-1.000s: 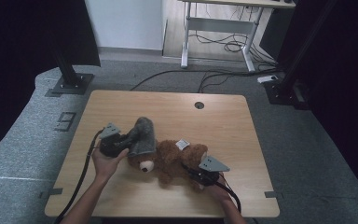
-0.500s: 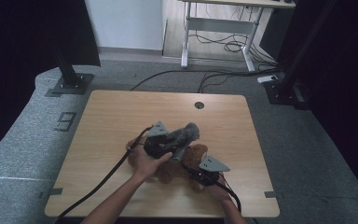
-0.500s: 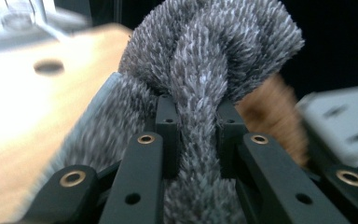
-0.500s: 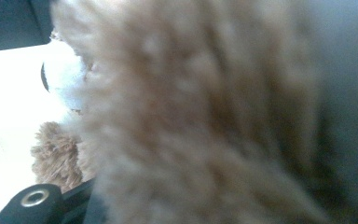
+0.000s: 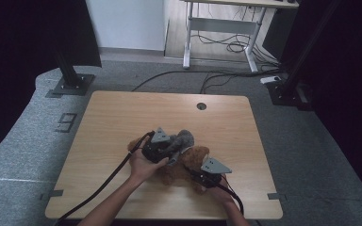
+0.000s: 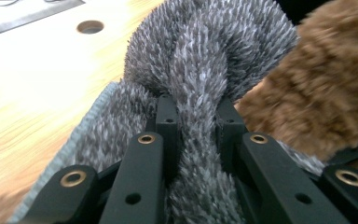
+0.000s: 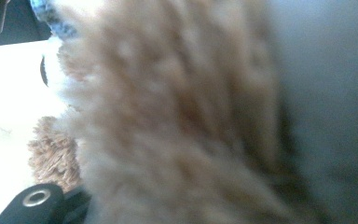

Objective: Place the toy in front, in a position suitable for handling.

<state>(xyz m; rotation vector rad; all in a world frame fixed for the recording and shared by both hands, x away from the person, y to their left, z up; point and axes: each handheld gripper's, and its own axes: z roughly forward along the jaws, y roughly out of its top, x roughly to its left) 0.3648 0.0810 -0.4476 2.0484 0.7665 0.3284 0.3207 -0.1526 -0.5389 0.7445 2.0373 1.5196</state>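
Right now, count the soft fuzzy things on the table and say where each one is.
2. A brown teddy bear lies near the table's front middle, with the right gripper shut on it. A grey fuzzy cloth sits over the bear, pinched by the left gripper. Anything beneath them is hidden.

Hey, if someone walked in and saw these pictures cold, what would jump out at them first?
Most likely the brown teddy bear lying near the middle of the wooden table, with a person's two hands working on it. The left gripper is clamped on a fuzzy grey cloth held over the bear. The right gripper is pressed into the bear's fur at its near right side.
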